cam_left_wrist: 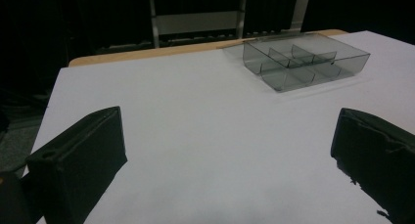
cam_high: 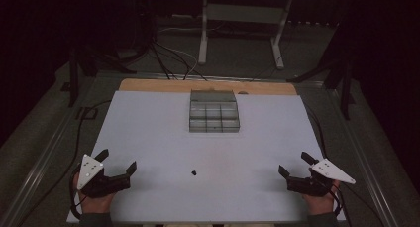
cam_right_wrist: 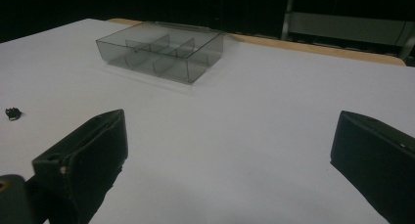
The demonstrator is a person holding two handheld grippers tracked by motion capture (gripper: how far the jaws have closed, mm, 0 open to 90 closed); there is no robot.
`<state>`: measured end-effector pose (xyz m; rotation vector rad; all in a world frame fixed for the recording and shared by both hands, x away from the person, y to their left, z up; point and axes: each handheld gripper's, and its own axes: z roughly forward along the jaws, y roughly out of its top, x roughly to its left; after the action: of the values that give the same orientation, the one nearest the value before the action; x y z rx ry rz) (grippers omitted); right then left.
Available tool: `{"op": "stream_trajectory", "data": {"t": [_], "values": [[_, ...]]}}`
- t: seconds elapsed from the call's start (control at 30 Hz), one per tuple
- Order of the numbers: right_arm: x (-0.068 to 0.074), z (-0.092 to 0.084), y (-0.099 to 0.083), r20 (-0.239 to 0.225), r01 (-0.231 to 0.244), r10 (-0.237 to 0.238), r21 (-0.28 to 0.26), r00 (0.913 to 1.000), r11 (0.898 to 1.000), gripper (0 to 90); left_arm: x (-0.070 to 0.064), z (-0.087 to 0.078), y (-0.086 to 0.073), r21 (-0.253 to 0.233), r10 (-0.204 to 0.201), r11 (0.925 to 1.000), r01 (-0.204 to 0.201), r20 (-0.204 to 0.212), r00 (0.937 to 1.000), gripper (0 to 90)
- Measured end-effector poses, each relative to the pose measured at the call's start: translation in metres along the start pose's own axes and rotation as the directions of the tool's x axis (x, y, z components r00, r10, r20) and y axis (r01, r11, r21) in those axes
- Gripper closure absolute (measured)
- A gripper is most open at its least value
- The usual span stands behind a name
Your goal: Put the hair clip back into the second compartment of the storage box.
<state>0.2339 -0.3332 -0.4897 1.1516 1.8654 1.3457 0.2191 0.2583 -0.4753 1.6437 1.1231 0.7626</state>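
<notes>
**Black tongs, white table, smoky grey tray**

The table [cam_high: 148, 138] is plain white, unpatterned, with a strip of light wood [cam_high: 148, 85] along its far edge, upper centre of the high view. The tray [cam_high: 214, 111] is see-through smoky grey, dividers the same tint. The left tongs [cam_high: 117, 161] and right tongs [cam_high: 293, 162] are matt black, each topped by a pale grey plate dotted with dark spots. A small black bit [cam_high: 193, 173] lies at lower centre. The floor [cam_high: 237, 53] is dull grey-green; the frame [cam_high: 242, 19] at top is light grey.
</notes>
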Motion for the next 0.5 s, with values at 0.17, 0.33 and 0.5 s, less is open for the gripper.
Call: {"op": "stream_trajectory", "data": {"t": [0.17,0.33,0.5], "values": [[-0.0009,0.0015,-0.0007,0.003,0.000,0.000,0.007,1.0000,1.000,0.4,-0.0005,0.0012,0.0000,0.007,-0.004,1.0000,0.004,-0.003,1.0000,0.7],[-0.0010,0.0029,-0.0010,0.003,0.000,0.000,0.016,1.0000,1.000,0.4,-0.0007,0.0030,0.0017,0.031,-0.004,0.9995,0.005,-0.014,0.9999,0.7],[-0.0015,0.0037,-0.0018,0.008,0.004,-0.004,0.019,1.0000,1.000,0.4,-0.0037,0.0034,0.0045,0.048,0.003,0.9988,-0.003,-0.006,1.0000,0.7]]}}
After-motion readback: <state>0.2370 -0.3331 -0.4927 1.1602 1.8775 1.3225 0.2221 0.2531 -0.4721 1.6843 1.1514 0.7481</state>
